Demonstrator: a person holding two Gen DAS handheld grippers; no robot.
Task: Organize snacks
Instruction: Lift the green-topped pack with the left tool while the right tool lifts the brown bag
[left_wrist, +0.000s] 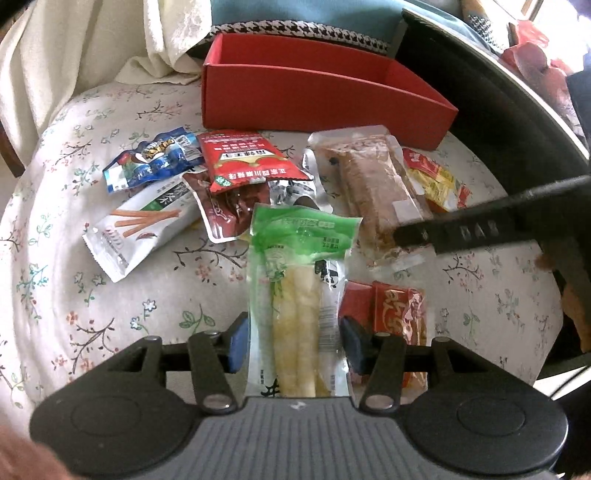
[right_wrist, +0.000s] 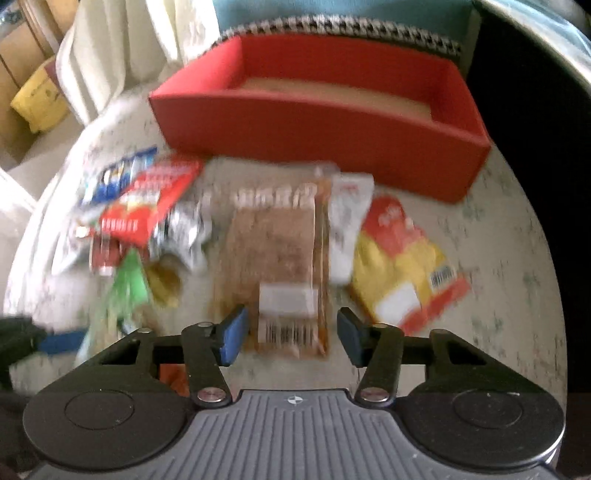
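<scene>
lying between the left gripper (left_wrist: 293, 345) jaws, green bamboo-shoot packet (left_wrist: 299, 280).

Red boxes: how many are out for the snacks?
1: a red box at the far edge of the flowery cloth, behind the scattered snack packets. Others may sit out of view.

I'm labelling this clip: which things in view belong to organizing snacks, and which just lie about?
Job: green bamboo-shoot packet between left gripper fingers; brown cake packet ahead of right gripper; red cardboard box.
Lying about: cream cloth, floral cushion.
</scene>
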